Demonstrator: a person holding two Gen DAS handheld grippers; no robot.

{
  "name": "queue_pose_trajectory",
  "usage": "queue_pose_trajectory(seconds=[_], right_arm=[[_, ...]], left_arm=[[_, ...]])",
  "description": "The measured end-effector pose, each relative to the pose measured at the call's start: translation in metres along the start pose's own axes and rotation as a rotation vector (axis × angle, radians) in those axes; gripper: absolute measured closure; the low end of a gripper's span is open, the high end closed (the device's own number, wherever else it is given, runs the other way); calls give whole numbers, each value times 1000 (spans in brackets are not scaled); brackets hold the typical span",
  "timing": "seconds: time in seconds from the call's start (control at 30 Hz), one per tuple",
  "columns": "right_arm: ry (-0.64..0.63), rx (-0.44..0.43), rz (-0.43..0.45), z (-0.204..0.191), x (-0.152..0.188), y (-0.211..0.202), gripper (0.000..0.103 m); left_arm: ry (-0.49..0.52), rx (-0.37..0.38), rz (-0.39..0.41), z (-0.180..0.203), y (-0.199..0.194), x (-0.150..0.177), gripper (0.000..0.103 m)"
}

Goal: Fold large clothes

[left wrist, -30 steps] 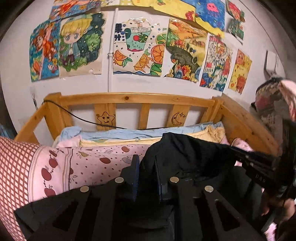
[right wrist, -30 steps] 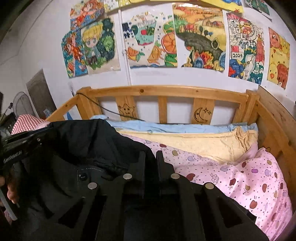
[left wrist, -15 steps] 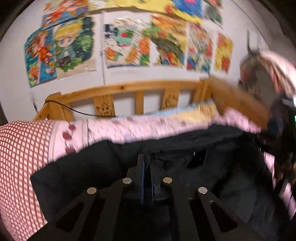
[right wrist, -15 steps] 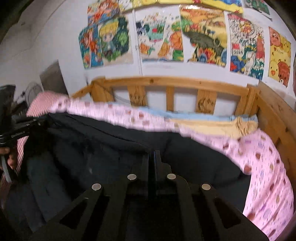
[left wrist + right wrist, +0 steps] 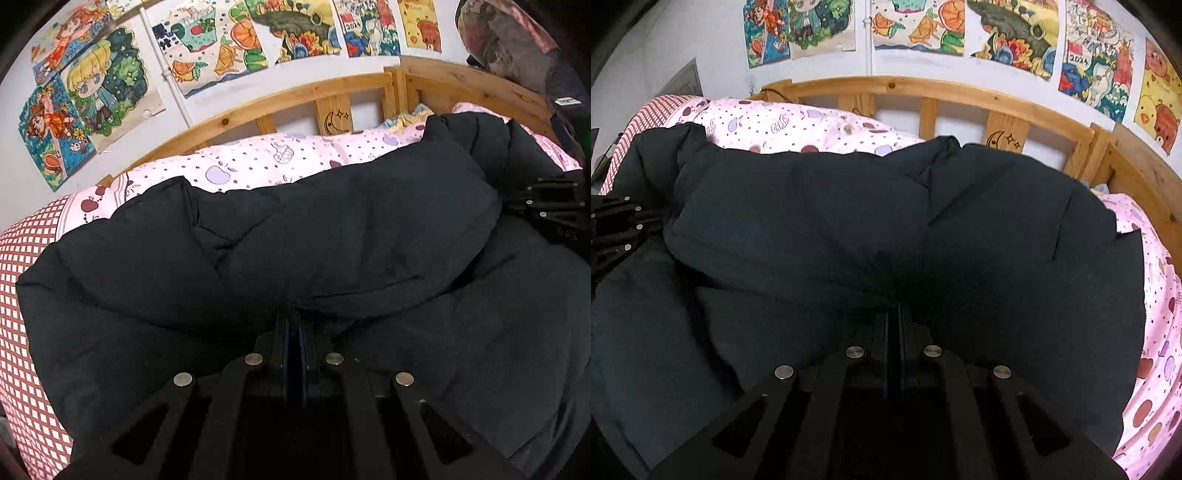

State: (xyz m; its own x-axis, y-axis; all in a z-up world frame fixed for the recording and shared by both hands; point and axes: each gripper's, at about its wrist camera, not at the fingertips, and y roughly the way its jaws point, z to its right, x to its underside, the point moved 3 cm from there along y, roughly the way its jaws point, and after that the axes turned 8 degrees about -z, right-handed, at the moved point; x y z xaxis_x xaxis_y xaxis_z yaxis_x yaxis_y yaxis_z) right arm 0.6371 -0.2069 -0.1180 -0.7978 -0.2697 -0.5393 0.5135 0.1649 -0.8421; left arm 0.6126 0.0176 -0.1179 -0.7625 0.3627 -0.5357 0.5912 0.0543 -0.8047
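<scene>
A large black padded jacket (image 5: 332,236) lies spread over the pink bedding and fills most of both views (image 5: 849,229). My left gripper (image 5: 292,321) is shut on a fold of the jacket at its near edge. My right gripper (image 5: 894,310) is likewise shut on the jacket's near edge. In the left wrist view the right gripper (image 5: 554,206) shows at the far right; in the right wrist view the left gripper (image 5: 617,229) shows at the far left. An upper layer of the jacket is doubled over the lower one.
A pink quilt with apple prints (image 5: 280,158) covers the bed, with a red-checked part (image 5: 22,332) at the left. A wooden headboard rail (image 5: 923,88) runs behind, under a wall of colourful drawings (image 5: 923,22). A person's patterned clothing (image 5: 517,40) shows at the upper right.
Both grippers have swung the jacket forward and down onto the bed; it was bunched and raised and now lies spread wide and flat. The left gripper's fingers closed together on the fabric.
</scene>
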Motion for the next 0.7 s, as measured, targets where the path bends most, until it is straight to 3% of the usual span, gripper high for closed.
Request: queue_pose_trajectory(seconds=[0.13,0.27,0.5,0.6,0.7], right_arm=[[39,-35,75,7,3,-28,94],[56,-50,141,12,3,-59,94],[113,-100,268,14,-29,-101,94],[155,-169,264,6,-53,-92,94],[178,-231,217,-4,-67,-67,94]], left_arm=[[-20,60,80,-13,-26,3,95],[-15,9,125,-19,-53,4,82],[-131,112,318,-31,-106,-23,81],[-188,178,294,-32,-98,-53,81],[-229,279,202,-30,-68,-75,81]])
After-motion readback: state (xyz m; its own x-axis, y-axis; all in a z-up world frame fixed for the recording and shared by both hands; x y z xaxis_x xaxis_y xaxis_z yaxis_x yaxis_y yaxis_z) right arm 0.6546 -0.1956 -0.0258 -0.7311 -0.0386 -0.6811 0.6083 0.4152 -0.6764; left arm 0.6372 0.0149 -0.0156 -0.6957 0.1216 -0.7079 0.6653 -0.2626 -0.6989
